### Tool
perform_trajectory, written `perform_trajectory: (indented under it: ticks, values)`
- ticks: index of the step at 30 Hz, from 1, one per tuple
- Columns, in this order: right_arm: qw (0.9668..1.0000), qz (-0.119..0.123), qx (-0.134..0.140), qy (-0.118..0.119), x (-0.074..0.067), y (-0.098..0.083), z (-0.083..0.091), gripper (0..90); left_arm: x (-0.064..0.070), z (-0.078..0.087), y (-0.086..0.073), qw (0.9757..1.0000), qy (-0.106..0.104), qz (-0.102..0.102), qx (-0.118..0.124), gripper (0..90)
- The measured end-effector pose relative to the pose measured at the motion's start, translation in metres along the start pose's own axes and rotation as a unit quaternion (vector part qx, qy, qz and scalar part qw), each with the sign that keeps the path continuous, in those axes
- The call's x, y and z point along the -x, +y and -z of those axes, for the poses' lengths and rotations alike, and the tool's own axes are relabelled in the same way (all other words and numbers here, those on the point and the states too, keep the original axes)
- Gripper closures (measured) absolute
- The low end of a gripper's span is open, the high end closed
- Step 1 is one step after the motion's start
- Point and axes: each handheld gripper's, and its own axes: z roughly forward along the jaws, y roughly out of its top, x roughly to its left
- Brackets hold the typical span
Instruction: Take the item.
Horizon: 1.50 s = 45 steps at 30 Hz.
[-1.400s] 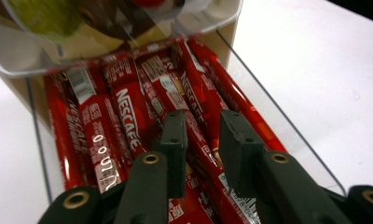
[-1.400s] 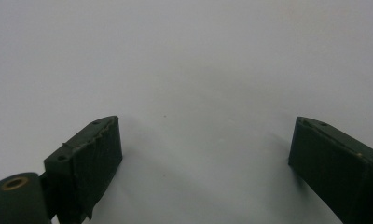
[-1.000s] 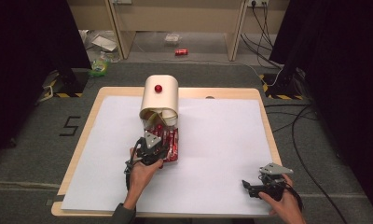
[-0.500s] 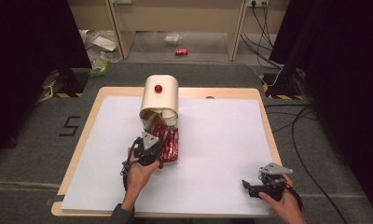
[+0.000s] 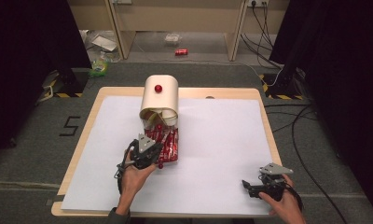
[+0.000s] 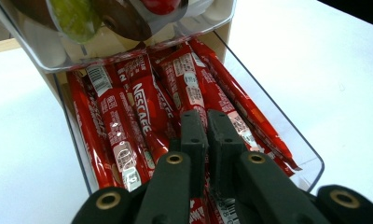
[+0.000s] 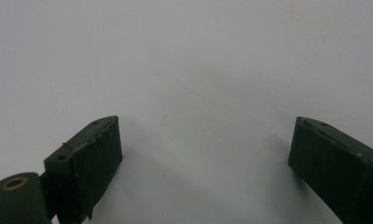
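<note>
While my right gripper [image 5: 252,189] rests near the front right corner of the white sheet [image 5: 222,140], its jaws stand wide apart with only bare white surface between them, holding nothing. I see that same wide gap in the right gripper view, one ribbed pad [image 7: 96,154] at the left and the other at the right edge, both over the plain sheet.

Farther in, my left gripper [image 5: 149,151] sits left of centre, its tip over the near end of the clear tray [image 6: 287,121] of red coffee sticks [image 6: 142,112]. From the left gripper view I read the jaws as just having closed: the two black fingers [image 6: 194,135] stand almost together, with only a thin slit between them. They press down among the sticks at the tray's near end. Whether a stick is actually pinched in that slit I cannot tell, since the fingers cover what lies under them.

The red sticks lie lengthwise side by side in the tray, running away from me towards the dispenser.

Beyond that, the tray pokes out from under the cream dispenser [image 5: 161,95], which stands at the far middle of the sheet with a red knob [image 5: 158,88] on top. Its upper clear compartment [image 6: 128,42] hangs over the far end of the sticks.

Past the wooden table [image 5: 105,98], a red can [image 5: 181,52] lies on the floor.
</note>
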Motion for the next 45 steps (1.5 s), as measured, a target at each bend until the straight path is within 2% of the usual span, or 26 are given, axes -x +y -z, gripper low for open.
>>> perform_trajectory:
  ticks: [3, 12, 18, 27, 38, 45]
  values:
    - [1.0000, -0.001, 0.000, 0.000, 0.000, 0.000, 0.000, 9.9, 0.000, 0.005, -0.001, 0.9999, -0.009, 0.002, 0.005, 85.6]
    - [1.0000, 0.000, 0.000, 0.000, 0.000, 0.000, 0.000, 9.9, -0.001, 0.013, -0.003, 0.9999, -0.007, 0.001, 0.010, 85.7]
    - [1.0000, 0.000, 0.000, 0.000, 0.000, 0.000, 0.000, 9.9, 0.001, 0.024, -0.005, 0.9998, -0.010, -0.001, 0.020, 85.7]
    - [1.0000, 0.000, 0.000, 0.000, 0.000, 0.000, 0.000, 9.9, 0.001, 0.033, -0.008, 0.9997, -0.016, 0.000, 0.020, 85.7]
    - [1.0000, -0.001, 0.000, 0.000, 0.000, 0.000, 0.000, 9.9, -0.001, 0.049, -0.014, 0.9995, -0.010, 0.004, 0.029, 85.7]
    - [1.0000, -0.001, 0.000, 0.000, 0.000, 0.000, 0.000, 9.9, -0.010, 0.057, -0.019, 0.9993, 0.005, 0.015, 0.034, 85.7]
